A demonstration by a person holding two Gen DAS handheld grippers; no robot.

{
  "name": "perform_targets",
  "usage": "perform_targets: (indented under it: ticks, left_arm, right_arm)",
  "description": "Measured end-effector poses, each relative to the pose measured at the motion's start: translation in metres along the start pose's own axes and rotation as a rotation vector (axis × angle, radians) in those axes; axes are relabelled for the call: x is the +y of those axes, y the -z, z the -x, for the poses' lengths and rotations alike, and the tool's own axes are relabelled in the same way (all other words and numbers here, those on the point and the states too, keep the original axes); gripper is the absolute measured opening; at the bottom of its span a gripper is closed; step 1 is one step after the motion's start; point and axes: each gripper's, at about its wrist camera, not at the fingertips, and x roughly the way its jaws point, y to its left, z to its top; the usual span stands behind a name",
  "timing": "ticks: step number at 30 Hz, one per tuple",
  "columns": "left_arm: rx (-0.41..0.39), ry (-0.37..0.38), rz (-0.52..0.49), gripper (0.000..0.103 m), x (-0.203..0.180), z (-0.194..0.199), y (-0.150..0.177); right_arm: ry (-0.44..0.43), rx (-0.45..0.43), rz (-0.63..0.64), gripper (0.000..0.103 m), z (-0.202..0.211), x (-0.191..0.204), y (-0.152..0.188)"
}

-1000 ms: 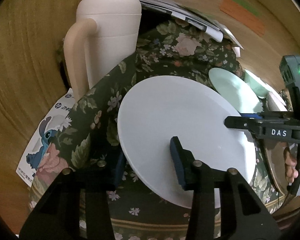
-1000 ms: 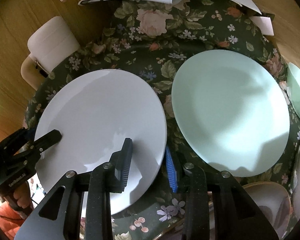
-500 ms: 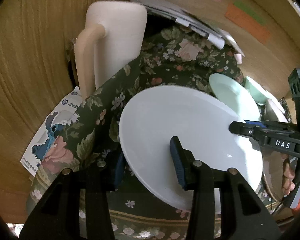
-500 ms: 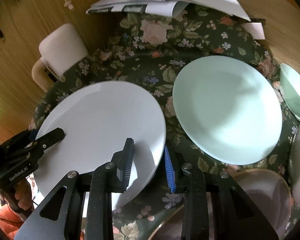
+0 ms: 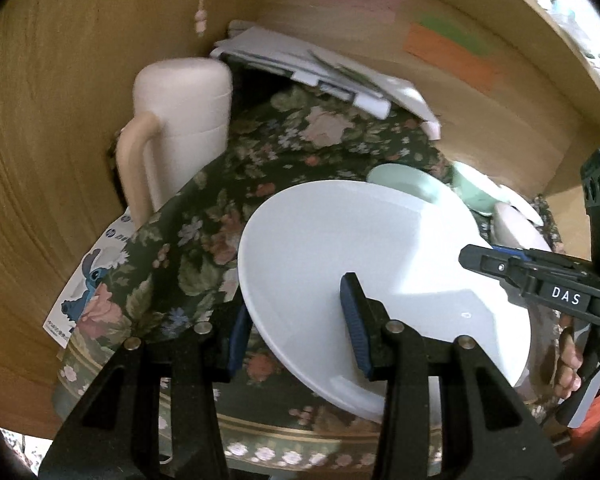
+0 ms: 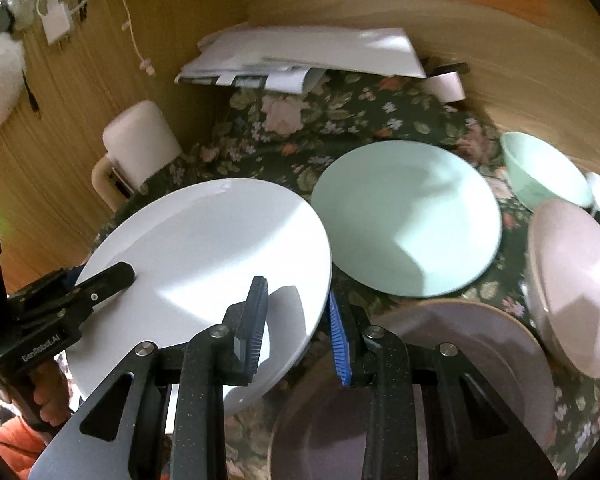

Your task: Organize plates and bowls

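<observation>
Nearest the right wrist camera, right gripper (image 6: 296, 320) clamped across the near right rim of a round glossy white plate (image 6: 204, 264) — one black-ribbed pad on top of the plate, one blue pad under its edge. Same plate gripped at the opposite rim by the left gripper (image 5: 296, 316), blue pads above and below the edge, seen again at the left of the right wrist view as a black finger lying on the white surface. Plate held tilted between both grippers, clear of the dark green floral tablecloth (image 5: 204, 240).

Just below and right of the right gripper, a round dull mauve plate with a tan rim (image 6: 452, 380) flat on the cloth. Beside it to the right, a pale pink glossy bowl (image 6: 576, 292) tipped on its side. Just past the white plate's far right edge, a round pale mint-green plate (image 6: 408, 216) lying flat; whether the two rims touch cannot be told. Farther right, a small mint-green bowl (image 6: 544, 176) upright near the wooden wall.

Farther left, a cream plastic jug with a beige handle (image 5: 180, 128) standing off the cloth by the wood panel — beyond everything, a pile of white papers (image 6: 308, 60) against the back wall.
</observation>
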Motion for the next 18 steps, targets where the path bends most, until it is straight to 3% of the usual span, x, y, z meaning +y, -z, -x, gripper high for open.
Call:
perform_targets:
  ticks: [18]
  left_arm:
    - [0.016, 0.097, -0.103, 0.043, -0.068, 0.013, 0.024]
  right_arm:
    - [0.046, -0.099, -0.141, 0.027, 0.065, -0.053, 0.052]
